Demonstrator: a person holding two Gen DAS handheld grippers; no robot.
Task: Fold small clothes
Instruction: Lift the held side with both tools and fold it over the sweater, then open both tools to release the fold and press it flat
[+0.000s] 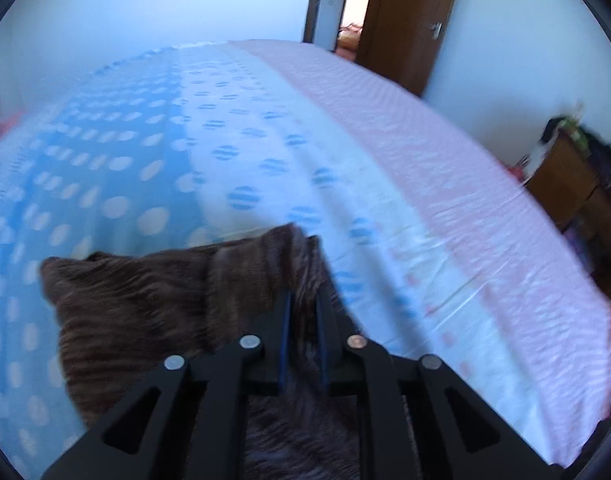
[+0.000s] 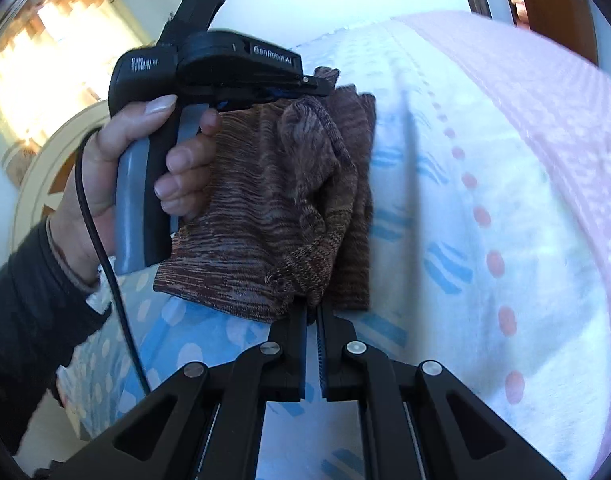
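A small brown striped knit garment (image 2: pixel 273 208) hangs in the air above the bed, held between both grippers. My right gripper (image 2: pixel 312 309) is shut on its lower edge. My left gripper (image 2: pixel 305 86), held in a hand, is shut on its upper edge in the right wrist view. In the left wrist view my left gripper (image 1: pixel 304 296) is shut on the same brown cloth (image 1: pixel 145 312), which drapes to the left and down under the fingers.
The bed (image 1: pixel 265 152) has a sheet with blue dotted, white and pink bands. A wooden door (image 1: pixel 409 20) stands open behind the bed. A wooden cabinet (image 1: pixel 573 188) with clutter stands to the right. A round white headboard (image 2: pixel 53 168) and a bright window (image 2: pixel 45 60) are at left.
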